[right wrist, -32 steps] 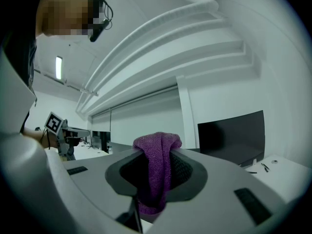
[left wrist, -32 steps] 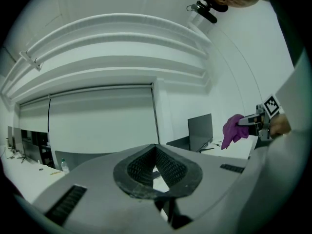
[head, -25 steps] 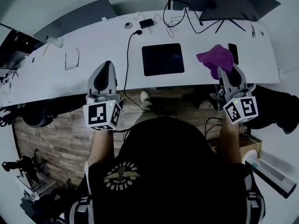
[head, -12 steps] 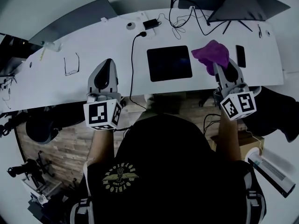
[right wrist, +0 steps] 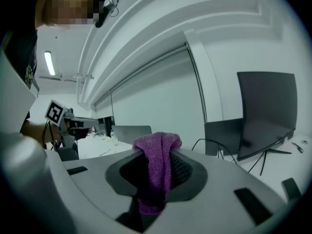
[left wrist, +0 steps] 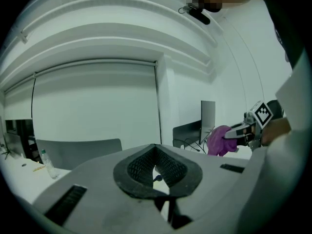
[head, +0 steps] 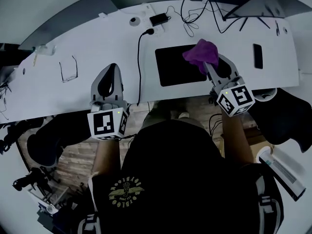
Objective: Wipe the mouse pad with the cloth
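Observation:
A black mouse pad [head: 176, 65] lies flat on the white desk [head: 97, 52], right of centre. A purple cloth [head: 201, 53] hangs bunched over the pad's right part, pinched in my right gripper [head: 208, 65]; the right gripper view shows the purple cloth [right wrist: 156, 172] clamped between the jaws. My left gripper [head: 108, 84] hovers over the desk's near edge, left of the pad, shut with nothing in it. In the left gripper view its pads [left wrist: 142, 167] meet, and the cloth [left wrist: 220, 139] shows far off at the right.
A black cable [head: 139, 57] runs from an adapter [head: 159, 19] down past the pad's left side. Glasses [head: 67, 68] lie at the left, a phone [head: 257, 55] at the right. Monitors [head: 265, 3] and tangled wires [head: 200, 13] line the back edge.
My right gripper has carried the purple cloth leftward, from beside the pad's right edge to over the pad's right part. The left gripper has barely moved.

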Demonstrator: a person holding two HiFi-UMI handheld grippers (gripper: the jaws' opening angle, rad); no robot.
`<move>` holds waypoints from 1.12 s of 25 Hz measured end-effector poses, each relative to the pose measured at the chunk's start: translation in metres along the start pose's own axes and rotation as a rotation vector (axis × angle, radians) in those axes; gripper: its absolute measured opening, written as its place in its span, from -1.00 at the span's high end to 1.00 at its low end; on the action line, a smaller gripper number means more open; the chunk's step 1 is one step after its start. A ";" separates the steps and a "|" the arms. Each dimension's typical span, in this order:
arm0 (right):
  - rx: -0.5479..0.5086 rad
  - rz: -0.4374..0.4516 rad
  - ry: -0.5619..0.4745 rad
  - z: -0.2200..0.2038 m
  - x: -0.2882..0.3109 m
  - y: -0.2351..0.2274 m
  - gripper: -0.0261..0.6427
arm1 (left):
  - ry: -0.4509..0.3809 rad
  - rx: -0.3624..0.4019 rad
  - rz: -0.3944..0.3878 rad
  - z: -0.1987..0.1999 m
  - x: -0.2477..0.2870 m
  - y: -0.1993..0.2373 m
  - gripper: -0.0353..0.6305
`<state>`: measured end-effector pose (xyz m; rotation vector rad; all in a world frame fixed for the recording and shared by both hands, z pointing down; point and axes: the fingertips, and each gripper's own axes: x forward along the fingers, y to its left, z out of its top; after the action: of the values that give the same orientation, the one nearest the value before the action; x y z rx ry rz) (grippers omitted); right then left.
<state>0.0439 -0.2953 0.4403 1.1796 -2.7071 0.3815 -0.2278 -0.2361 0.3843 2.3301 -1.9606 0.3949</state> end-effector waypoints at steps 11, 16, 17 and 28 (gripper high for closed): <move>-0.001 0.083 0.245 -0.094 0.102 0.019 0.67 | 0.093 -0.049 -0.008 -0.065 0.039 0.035 0.89; 0.009 0.122 0.345 -0.137 0.144 0.030 0.67 | 0.120 -0.074 -0.016 -0.085 0.059 0.049 0.89; 0.012 0.131 0.364 -0.145 0.151 0.033 0.67 | 0.125 -0.078 -0.023 -0.089 0.063 0.051 0.89; 0.047 0.166 0.566 -0.230 0.196 0.053 0.67 | 0.157 -0.110 -0.093 -0.102 0.083 0.052 0.89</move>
<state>-0.1160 -0.3287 0.6997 0.7123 -2.3043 0.6856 -0.2815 -0.3028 0.4967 2.2384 -1.7511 0.4368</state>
